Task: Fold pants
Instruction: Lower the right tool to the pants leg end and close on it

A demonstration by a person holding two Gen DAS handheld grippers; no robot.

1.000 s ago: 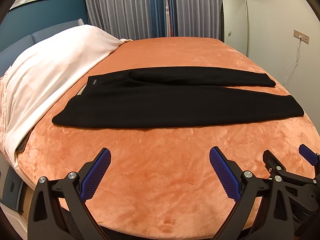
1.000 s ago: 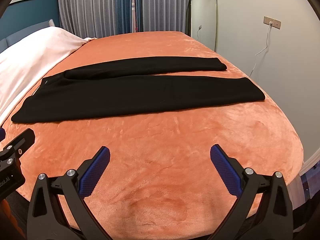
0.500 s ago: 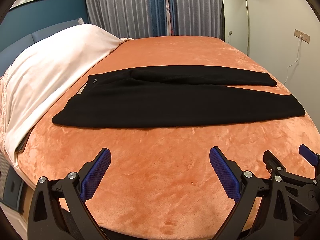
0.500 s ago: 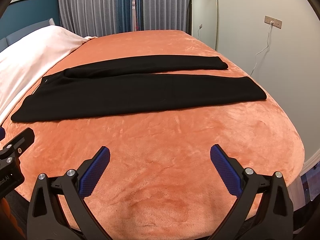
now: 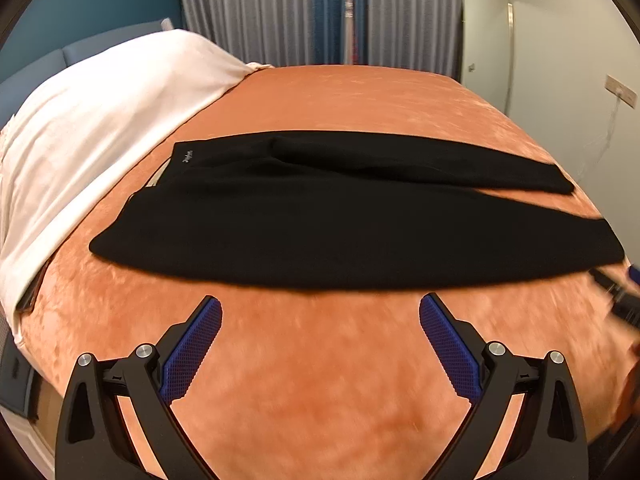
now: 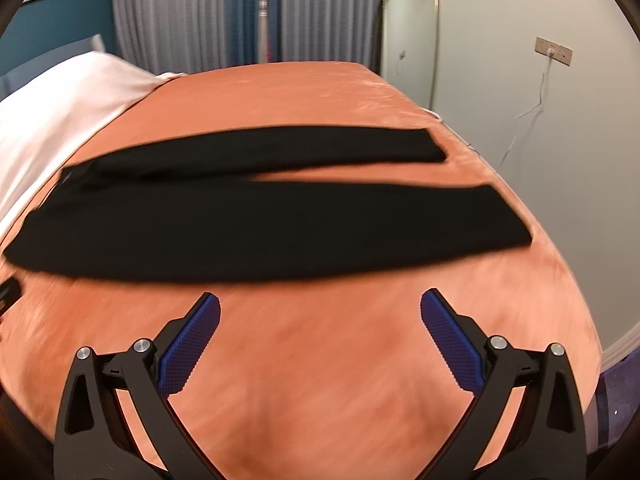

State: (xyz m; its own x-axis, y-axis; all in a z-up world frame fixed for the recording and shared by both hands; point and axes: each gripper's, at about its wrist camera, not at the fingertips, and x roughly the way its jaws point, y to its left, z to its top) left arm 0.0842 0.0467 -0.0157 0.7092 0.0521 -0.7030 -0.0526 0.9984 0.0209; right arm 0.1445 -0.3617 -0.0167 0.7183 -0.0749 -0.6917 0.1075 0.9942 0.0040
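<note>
Black pants (image 5: 340, 216) lie flat across the orange bedspread (image 5: 320, 380), waist at the left, two legs reaching to the right; they also show in the right wrist view (image 6: 272, 228). My left gripper (image 5: 320, 312) is open and empty, just short of the near leg's front edge. My right gripper (image 6: 320, 312) is open and empty, just short of the same edge, further right. The right gripper's tip shows blurred at the far right of the left wrist view (image 5: 624, 300).
A white duvet (image 5: 100, 120) covers the bed's left end by the blue headboard (image 5: 60, 60). Grey curtains (image 5: 280, 12) hang at the back. A mirror (image 6: 408, 36) and a wall socket with a cable (image 6: 554, 52) are on the right wall. The bed edge drops off at the right.
Both grippers have moved forward toward the pants, which now fill more of each view. The frames are motion-blurred. Jaws stay open.
</note>
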